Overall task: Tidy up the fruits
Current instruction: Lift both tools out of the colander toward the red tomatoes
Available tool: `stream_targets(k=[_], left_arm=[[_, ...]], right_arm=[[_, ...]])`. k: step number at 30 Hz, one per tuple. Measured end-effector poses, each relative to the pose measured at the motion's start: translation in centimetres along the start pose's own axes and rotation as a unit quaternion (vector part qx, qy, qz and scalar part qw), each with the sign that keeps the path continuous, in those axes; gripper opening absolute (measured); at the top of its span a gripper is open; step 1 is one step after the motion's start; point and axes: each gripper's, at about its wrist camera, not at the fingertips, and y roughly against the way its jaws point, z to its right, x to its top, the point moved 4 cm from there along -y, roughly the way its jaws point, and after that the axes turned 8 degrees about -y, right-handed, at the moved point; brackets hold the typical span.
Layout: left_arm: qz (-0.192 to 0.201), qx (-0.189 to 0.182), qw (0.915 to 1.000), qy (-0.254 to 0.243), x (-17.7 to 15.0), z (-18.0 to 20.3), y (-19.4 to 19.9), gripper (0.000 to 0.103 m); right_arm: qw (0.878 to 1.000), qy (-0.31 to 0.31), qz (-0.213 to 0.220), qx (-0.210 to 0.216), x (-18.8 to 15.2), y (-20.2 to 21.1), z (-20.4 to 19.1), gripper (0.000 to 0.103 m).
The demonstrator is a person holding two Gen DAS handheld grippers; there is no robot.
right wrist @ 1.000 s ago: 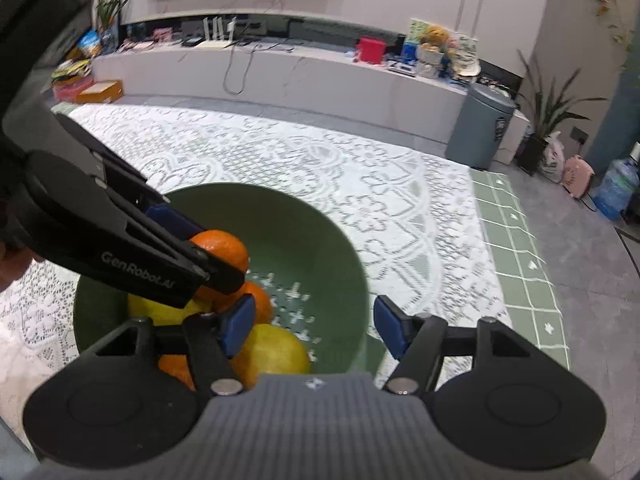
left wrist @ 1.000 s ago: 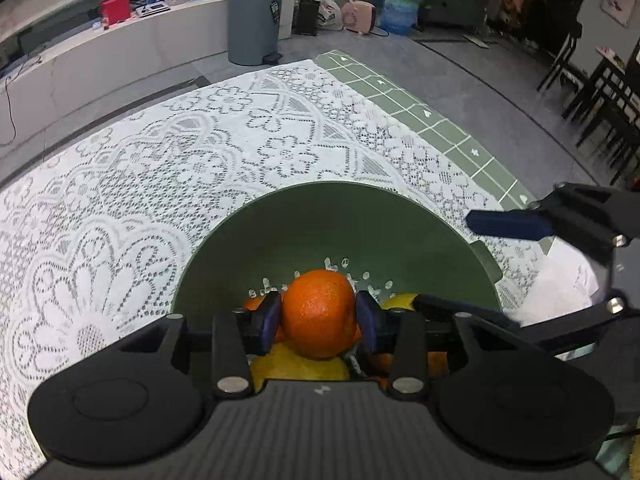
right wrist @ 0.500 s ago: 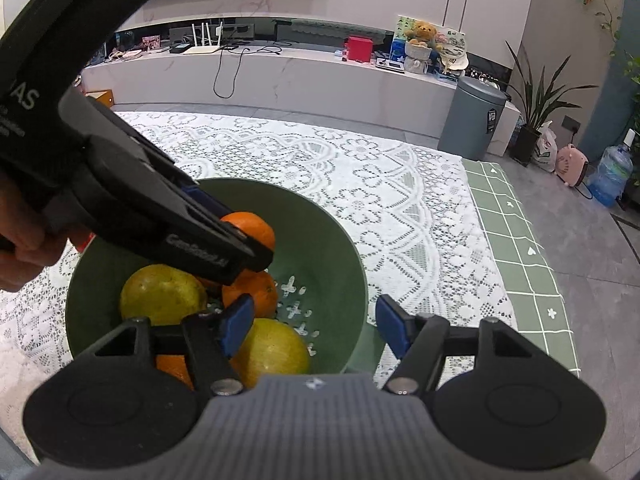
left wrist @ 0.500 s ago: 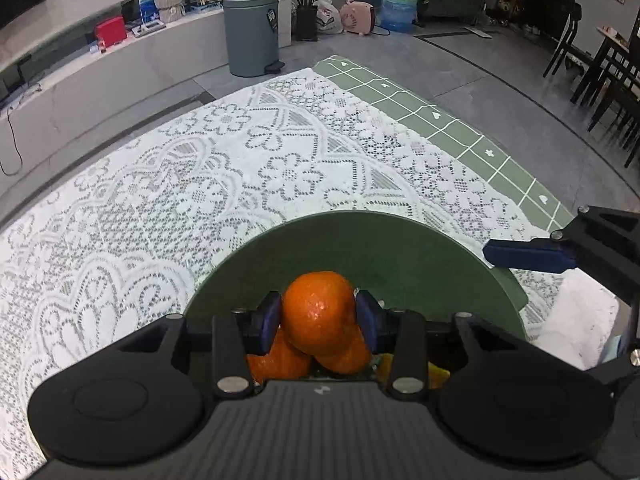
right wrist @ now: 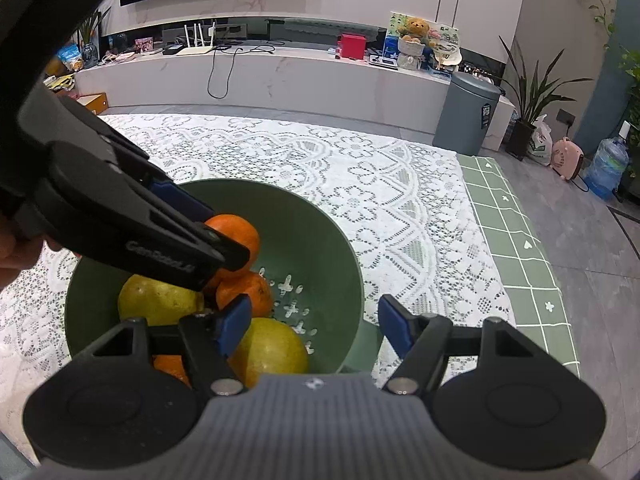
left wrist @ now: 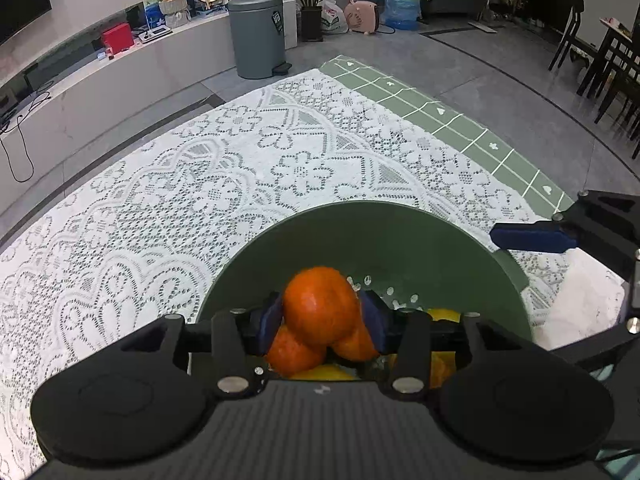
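Note:
A green bowl with a perforated bottom holds several fruits: two yellow-green ones and oranges. The top orange rests on the other oranges, between the blue pads of my left gripper. Its jaws are opening, and the pads stand just off the orange's sides. My right gripper hovers open over the bowl's near right rim with nothing between its fingers. One of its blue pads shows at the right of the left wrist view.
The bowl stands on a white lace tablecloth over a green checked cloth. A white sheet lies right of the bowl. Beyond the table are a grey bin, a low white shelf and dark chairs.
The left gripper's pads have spread slightly away from the orange, which now sits on the oranges beneath it. The left wrist view has tilted up a little. The right gripper has kept still.

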Motion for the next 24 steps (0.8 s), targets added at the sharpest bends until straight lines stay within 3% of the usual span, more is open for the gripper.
stream_targets(k=[13, 24], left_arm=[[0.054, 0.006, 0.9982, 0.024, -0.8, -0.3, 5.8, 0.058], [0.096, 0.052, 0.9932, 0.039, -4.4, -0.9, 11.2, 0.058]], right_arm=[[1.0, -0.022, 0.003, 0.0, -0.3, 2.4, -1.3, 0.075], [0.997, -0.068, 0.029, 0.012, -1.0, 5.3, -4.6, 0.076]])
